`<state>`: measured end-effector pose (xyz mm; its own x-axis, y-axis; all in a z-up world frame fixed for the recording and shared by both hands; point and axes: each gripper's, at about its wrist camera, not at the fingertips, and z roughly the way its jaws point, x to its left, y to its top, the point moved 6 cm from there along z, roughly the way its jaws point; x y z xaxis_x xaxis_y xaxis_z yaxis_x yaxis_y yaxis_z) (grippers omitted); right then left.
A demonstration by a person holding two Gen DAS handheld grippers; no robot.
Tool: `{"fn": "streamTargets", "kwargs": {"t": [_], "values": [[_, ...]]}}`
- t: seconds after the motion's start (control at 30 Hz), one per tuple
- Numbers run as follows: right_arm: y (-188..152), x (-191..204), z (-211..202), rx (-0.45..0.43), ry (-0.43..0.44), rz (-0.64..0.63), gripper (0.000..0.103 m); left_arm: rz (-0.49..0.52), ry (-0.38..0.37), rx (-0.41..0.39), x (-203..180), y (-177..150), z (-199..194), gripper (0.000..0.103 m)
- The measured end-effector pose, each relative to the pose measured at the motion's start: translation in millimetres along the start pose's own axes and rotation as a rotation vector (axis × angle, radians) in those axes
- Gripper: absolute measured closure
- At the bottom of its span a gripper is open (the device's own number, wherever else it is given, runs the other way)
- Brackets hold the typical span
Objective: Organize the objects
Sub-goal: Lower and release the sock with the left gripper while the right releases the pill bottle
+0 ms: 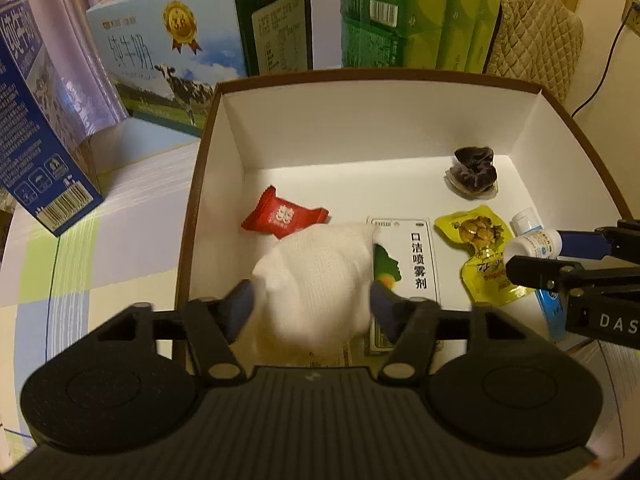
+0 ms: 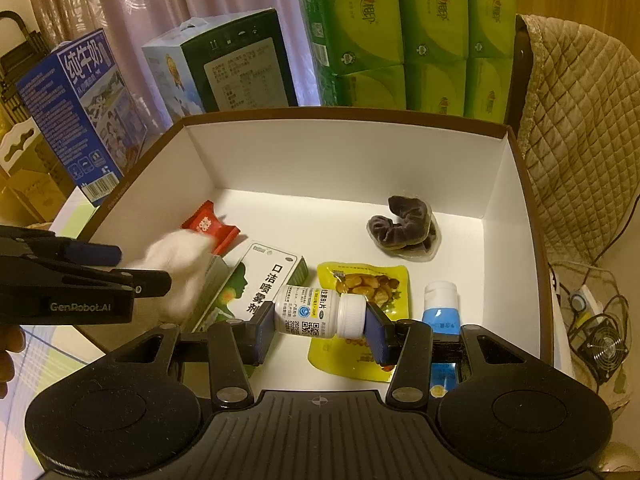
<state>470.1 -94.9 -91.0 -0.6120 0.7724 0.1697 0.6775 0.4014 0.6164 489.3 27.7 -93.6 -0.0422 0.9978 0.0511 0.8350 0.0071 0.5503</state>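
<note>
Soft gauze wad (image 1: 316, 276) (claw-pinched) (image 1: 312, 304)

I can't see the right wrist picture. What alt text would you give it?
The right hand-held gripper clamps a small white pill bottle sideways above an open white box holding a yellow snack pouch, a red candy, a spray carton and a dark scrunchie. The left hand-held gripper holds a white cloth beside it.

A checked tablecloth (image 1: 72, 280) carries the brown box (image 1: 192, 208) and milk cartons (image 1: 40, 152).
</note>
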Motion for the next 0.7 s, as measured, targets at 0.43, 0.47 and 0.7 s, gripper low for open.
{"fn": "streamTargets", "kwargs": {"t": [0.43,0.47,0.7], "values": [[0.5,2.4,-0.2,-0.01,0.004,0.007,0.059,-0.011,0.003,-0.009,4.4,-0.6,-5.4,0.036],[1.4,2.6,-0.5,-0.015,0.01,0.011,0.059,-0.011,0.002,-0.009,4.4,-0.7,-5.8,0.036],[4.9,3.9,-3.7,-0.038,0.024,0.029,0.047,-0.006,-0.006,-0.013,2.5,-1.7,-8.7,0.029]]}}
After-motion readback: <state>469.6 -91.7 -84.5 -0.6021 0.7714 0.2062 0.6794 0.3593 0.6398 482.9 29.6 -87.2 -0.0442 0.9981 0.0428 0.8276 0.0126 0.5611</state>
